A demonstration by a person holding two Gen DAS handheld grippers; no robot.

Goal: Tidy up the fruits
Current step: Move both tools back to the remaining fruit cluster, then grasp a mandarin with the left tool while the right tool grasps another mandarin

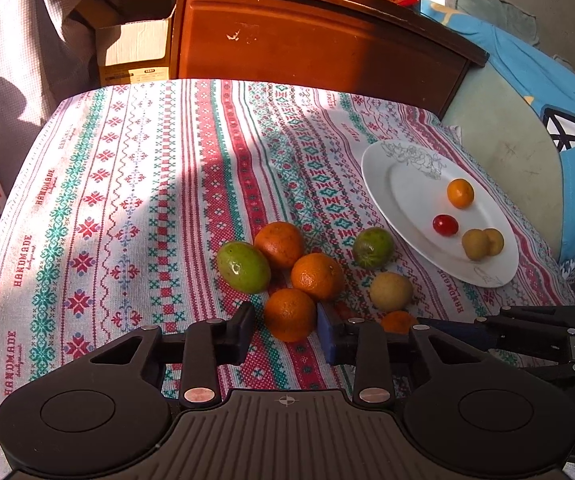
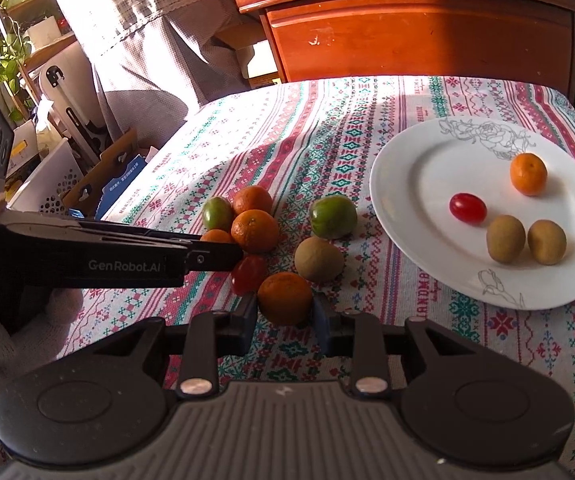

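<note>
Orange pile: loose tangerines, two green fruits, a brown kiwi [image 2: 319, 254] and a cherry tomato [image 2: 248, 274] sit bunched on the patterned tablecloth [image 1: 99, 184], mid-table, left of the plate
Plate: white plate [image 2: 415, 168] near the right table edge already holds one small tangerine [image 2: 528, 174], a red cherry tomato [image 2: 467, 208] and two kiwis [image 2: 505, 238]
Left gripper: left gripper [image 1: 286, 330] is spread, fingers either side of the nearest tangerine [image 1: 289, 314] in its own view; can't tell if the pads touch the peel yet
Right gripper: right gripper [image 2: 285, 314] also spread, straddling a different tangerine [image 2: 284, 297] at the near edge of the pile; contact unclear too
Stage: my read, both are lined up to pinch, nothing lifted
Risk 1: the two grippers are working close together; the left one's finger lies across the pile right beside the right one's target, so a clash on closing or lifting looks possible
Risk 2: round fruit, smooth peel; an off-centre squeeze could squirt the tangerine out and roll it into its neighbours
Risk 3: pile is tight, so nudging one fruit could send the loose cherry tomato or kiwi rolling toward the table edge
Risk 4: plate sits near the cloth edge; a heavy drop on its rim could tip it
</note>
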